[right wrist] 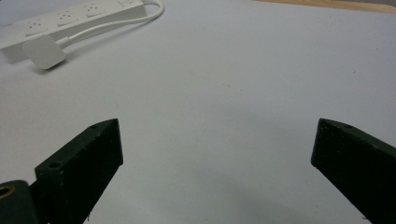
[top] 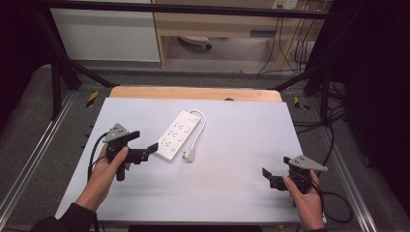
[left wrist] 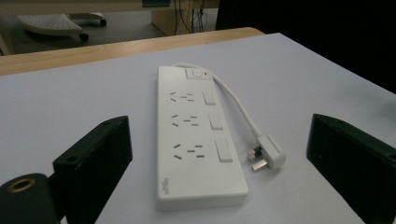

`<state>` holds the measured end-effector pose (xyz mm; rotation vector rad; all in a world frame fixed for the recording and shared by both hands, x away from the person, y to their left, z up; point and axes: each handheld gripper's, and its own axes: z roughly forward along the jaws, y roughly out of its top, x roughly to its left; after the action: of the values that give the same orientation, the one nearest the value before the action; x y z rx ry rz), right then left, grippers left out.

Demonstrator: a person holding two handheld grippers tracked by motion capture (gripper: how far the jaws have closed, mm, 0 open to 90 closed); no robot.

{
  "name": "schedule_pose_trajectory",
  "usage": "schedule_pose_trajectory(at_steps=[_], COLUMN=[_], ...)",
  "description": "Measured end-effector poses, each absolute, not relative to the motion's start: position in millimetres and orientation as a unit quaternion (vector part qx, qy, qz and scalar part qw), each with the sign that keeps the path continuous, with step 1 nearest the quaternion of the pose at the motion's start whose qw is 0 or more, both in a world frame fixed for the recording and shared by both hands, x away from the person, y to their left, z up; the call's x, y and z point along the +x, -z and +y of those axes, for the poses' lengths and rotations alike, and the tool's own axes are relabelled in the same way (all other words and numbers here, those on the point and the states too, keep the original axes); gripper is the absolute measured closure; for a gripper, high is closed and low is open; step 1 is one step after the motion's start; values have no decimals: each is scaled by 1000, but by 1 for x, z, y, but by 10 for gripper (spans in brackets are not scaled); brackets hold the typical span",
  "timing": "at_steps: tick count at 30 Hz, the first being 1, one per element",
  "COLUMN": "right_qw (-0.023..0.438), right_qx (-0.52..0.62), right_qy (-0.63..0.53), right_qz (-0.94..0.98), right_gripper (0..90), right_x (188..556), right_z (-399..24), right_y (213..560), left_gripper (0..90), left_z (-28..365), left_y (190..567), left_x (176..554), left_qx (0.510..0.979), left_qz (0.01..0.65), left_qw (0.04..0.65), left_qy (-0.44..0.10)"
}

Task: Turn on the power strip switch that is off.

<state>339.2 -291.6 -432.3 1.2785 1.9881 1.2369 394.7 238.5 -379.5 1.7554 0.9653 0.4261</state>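
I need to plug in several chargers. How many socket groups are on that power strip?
3, in a row along the power strip: nearest the left gripper's camera, middle, and farthest, by the cord end. None looks hidden.

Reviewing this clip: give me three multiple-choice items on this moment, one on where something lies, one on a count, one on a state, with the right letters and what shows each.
1. Where does the plug lie?
A. On the white table beside the power strip, at the end of its cable
B. Pushed into one of the strip's sockets
C. Between the right gripper's jaws

2. How many socket groups does the strip carry along its length?
A. Two
B. Three
C. Five

3. How do the two grippers stand?
A. Both shut
B. Left shut on the strip, right open
C. Both open, holding nothing

Answers:
1 A: the left gripper view shows the plug's prongs bare on the table next to the strip.
2 B: three groups of slots, each with a switch beside it.
3 C: the left gripper and right gripper have jaws wide apart in their own views, with nothing between.
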Motion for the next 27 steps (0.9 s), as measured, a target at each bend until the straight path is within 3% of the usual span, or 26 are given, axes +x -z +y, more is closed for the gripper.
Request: schedule_pose_trajectory(at_steps=[14,23,27], right_qw=[232,234,232], right_qx=[470,475,480], right_qy=[-448,-446,-438], right_qz=[724,722,724], right_gripper=[34,32,32], right_x=[340,343,346], right_z=[-293,-293,-292], right_y=[434,436,438], left_gripper=[70,71,71], left_z=[298,319,319], left_y=[402,420,431], left_x=[363,346,336], left_qx=[713,702,718], left_qz=[430,448,441], left_qw=[517,514,502], left_qy=[-200,-206,-196])
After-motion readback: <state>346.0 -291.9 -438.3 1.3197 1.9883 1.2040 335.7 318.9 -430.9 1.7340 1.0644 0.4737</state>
